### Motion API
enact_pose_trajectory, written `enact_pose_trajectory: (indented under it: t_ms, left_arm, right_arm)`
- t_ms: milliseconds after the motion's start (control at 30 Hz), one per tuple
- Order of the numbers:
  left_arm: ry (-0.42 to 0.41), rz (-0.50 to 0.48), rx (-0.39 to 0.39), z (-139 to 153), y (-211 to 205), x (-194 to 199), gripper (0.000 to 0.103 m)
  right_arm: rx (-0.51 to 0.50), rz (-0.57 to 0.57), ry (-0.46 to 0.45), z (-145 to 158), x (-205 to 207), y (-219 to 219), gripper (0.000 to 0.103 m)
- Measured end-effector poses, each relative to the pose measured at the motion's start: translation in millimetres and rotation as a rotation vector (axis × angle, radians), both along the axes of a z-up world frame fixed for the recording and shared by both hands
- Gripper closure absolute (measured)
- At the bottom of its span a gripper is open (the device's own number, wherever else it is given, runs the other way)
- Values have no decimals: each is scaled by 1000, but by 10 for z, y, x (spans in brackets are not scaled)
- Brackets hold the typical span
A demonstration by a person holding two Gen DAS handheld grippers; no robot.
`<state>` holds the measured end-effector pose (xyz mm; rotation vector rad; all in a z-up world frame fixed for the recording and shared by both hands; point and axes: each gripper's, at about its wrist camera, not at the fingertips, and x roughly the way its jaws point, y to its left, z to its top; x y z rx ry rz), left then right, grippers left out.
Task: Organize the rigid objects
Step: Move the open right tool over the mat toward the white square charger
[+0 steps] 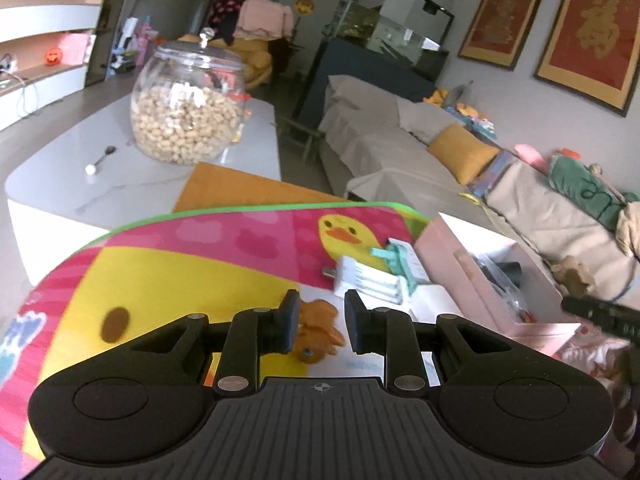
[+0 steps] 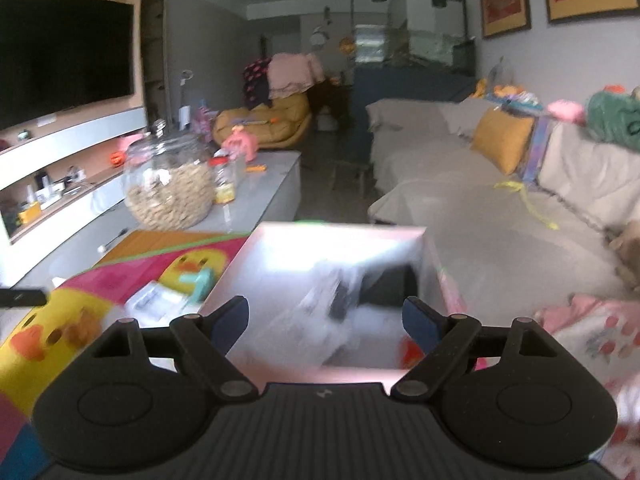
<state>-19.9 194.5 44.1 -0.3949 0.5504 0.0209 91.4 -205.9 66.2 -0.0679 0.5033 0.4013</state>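
Scene: While both grippers hover over a bright duck-print mat (image 1: 192, 264), small hard items lie loose on it and a pink box (image 2: 332, 240) stands beside them.
Left gripper (image 1: 322, 326): jaws narrowly apart, nothing pressed between them; an orange toy (image 1: 320, 328) lies on the mat just beyond and below the fingertips.
Right gripper (image 2: 324, 322): jaws spread wide and empty, poised over the open pink box, whose contents are too blurred to name.
White ribbed piece (image 1: 368, 280): just ahead and slightly right of the left gripper, touching a teal clip-like part (image 1: 394, 258).
Handling, orange toy: it looks like light, stiff plastic with lumpy, uneven sides, so it may twist or squirt out; a hold across its thickest middle seems safest.
Handling, white piece: probably light and rigid with smooth faces; pinching across its short width, away from the teal part, should hold best.
Background: a glass jar (image 1: 186, 104) of nuts stands on the bench far ahead-left, clear of the work.
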Motion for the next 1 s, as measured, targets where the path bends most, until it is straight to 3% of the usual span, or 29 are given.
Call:
enact_pose_trajectory:
  t_ms: [100,167,233,433,667,833,1000]
  left_arm:
    - [4,-10,12,-16,-119,48,76]
    - [6,-11,10,-29,-172,65,76]
    - [6,-18,14,-40,-202,65,76]
    - [-3,-38,10,-73,-249,12,76]
    - [-22,-13,-35,-104,-115,-77,76]
    - [-21,16,-68,-155,10,-128,76]
    - [-6,57,-82,-194,116,-133,76]
  right_arm:
    - [-6,87,2,-75,-215,76,21]
    - [-23,155,-15,-105,-400,221,31]
    - [-61,221,-31,-142,-551,423,54]
    - [-345,336,-152,-418,-819,1281,61]
    - [-519,314,-105,-623,-441,1897,71]
    - [-580,288,-52,-659,-171,2074,71]
    - [-547,317,-7,-608,-291,1924,75]
